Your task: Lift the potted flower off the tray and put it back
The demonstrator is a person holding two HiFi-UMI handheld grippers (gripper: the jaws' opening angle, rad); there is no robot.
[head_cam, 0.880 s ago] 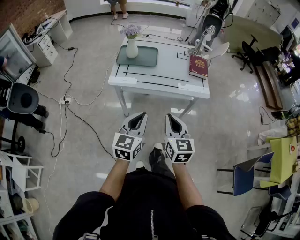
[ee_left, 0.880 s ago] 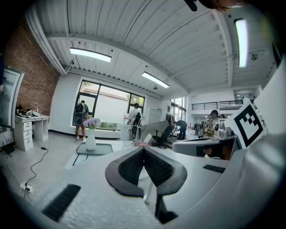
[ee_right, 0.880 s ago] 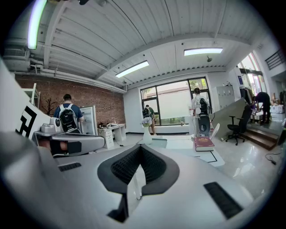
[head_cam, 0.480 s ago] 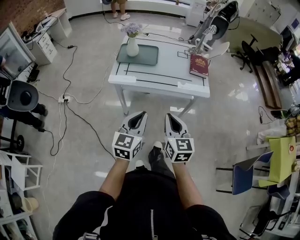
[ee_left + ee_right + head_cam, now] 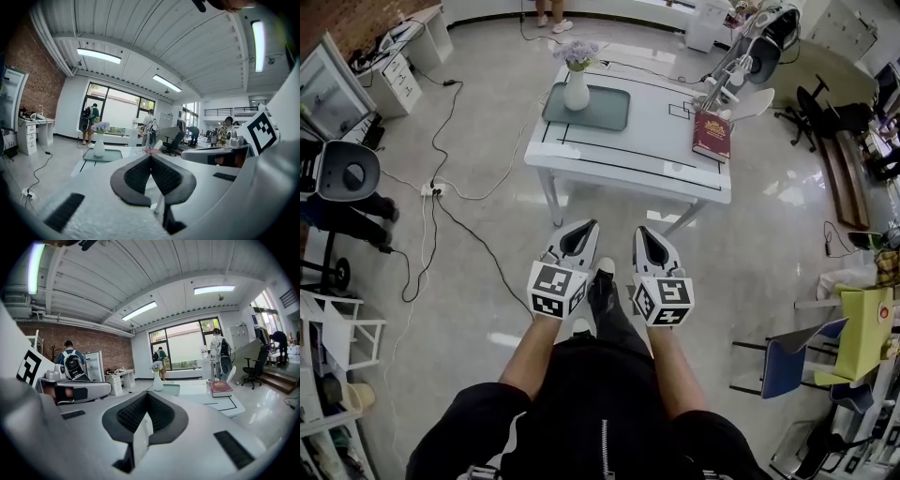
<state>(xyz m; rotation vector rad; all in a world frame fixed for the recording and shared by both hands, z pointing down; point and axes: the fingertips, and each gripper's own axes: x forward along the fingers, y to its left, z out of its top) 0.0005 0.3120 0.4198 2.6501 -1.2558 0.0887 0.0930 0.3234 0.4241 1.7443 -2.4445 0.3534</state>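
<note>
A white vase with pale purple flowers (image 5: 577, 82) stands on a grey-green tray (image 5: 592, 108) at the far left of a white table (image 5: 628, 141). The left gripper view shows that vase (image 5: 99, 143) and tray (image 5: 104, 155) far ahead, and it is small in the right gripper view, the vase (image 5: 157, 379). My left gripper (image 5: 581, 225) and right gripper (image 5: 641, 231) hang side by side over the floor, well short of the table. Both are shut with nothing between the jaws.
A red book (image 5: 712, 135) lies at the table's right end, seen too in the right gripper view (image 5: 220, 388). Cables and a power strip (image 5: 430, 190) trail on the floor at left. Office chairs (image 5: 349, 178), a desk (image 5: 412, 42) and shelves line the room; people stand by the far windows.
The table with vase and tray has shifted down and right in the head view, so I have come a little closer. Both grippers stay shut, side by side.
</note>
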